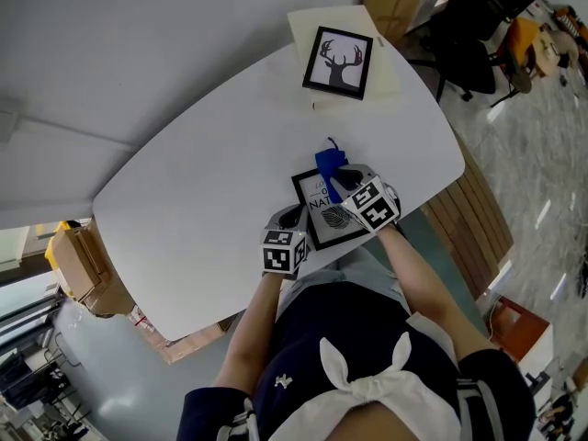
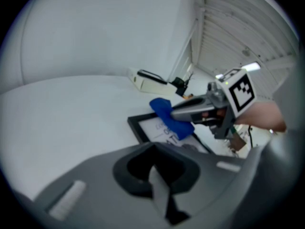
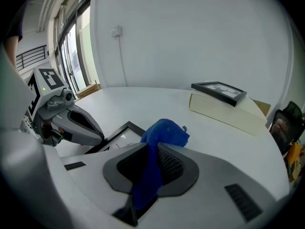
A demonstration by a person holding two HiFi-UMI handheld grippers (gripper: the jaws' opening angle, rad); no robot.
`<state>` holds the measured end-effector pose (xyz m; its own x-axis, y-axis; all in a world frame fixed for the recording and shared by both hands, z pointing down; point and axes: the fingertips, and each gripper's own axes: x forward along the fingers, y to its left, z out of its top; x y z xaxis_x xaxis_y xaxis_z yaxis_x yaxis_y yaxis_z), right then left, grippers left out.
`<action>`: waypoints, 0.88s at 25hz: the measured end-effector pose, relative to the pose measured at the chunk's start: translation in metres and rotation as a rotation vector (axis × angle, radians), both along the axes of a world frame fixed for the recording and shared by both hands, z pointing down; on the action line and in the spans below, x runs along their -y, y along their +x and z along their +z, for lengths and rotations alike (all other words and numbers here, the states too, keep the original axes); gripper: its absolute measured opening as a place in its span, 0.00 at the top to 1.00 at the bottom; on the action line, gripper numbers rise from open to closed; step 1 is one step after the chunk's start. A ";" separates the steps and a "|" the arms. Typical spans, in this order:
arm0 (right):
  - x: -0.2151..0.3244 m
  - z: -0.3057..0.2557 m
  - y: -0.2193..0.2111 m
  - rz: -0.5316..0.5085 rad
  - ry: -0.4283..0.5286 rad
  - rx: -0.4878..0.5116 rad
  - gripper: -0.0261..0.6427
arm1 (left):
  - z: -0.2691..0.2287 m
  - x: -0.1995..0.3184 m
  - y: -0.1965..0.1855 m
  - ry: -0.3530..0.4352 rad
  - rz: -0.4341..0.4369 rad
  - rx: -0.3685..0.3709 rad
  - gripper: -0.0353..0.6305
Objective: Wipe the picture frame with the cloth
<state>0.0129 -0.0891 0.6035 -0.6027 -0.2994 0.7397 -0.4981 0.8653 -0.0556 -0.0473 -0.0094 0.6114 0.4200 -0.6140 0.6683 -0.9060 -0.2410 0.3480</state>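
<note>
The picture frame (image 1: pixel 323 217), black-edged around a pale print with lettering, lies flat on the white table (image 1: pixel 184 182) at the near edge, directly in front of the person. The blue cloth (image 1: pixel 329 165) sits over the frame's far part, and in the left gripper view its bunched end rests on the glass. The right hand-held gripper (image 1: pixel 338 184) is clamped on this cloth. In the right gripper view I see the blue fabric (image 3: pixel 164 133) pinched between the two jaws and bulging out past their tips. The left hand-held gripper (image 1: pixel 298 219) meets the frame at its near-left corner. In its own view the jaws are drawn together with only a thin pale sliver between them, and I cannot identify anything held there. Seen from the right gripper view, this gripper's tips come down onto the frame's edge. Both marker cubes face upward in the head view, and the person's forearms reach in from the lower edge.

Well apart, at the far end of the table, a second black frame (image 1: pixel 338 61) showing a deer silhouette lies on a flat cream box (image 1: pixel 390 73). Beyond the table to the right stands a black office chair (image 1: pixel 469 35).
</note>
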 end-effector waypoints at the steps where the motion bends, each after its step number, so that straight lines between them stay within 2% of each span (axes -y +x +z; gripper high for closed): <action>1: 0.000 0.000 0.001 0.001 0.000 -0.002 0.87 | 0.000 0.000 0.001 0.000 0.001 -0.001 0.94; 22: -0.019 -0.001 0.011 0.032 -0.019 0.032 0.87 | 0.000 0.001 -0.001 0.005 0.003 0.005 0.94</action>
<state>0.0243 -0.0697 0.6021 -0.6161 -0.3053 0.7261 -0.5234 0.8476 -0.0877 -0.0483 -0.0105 0.6118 0.4187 -0.6162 0.6671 -0.9069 -0.2453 0.3426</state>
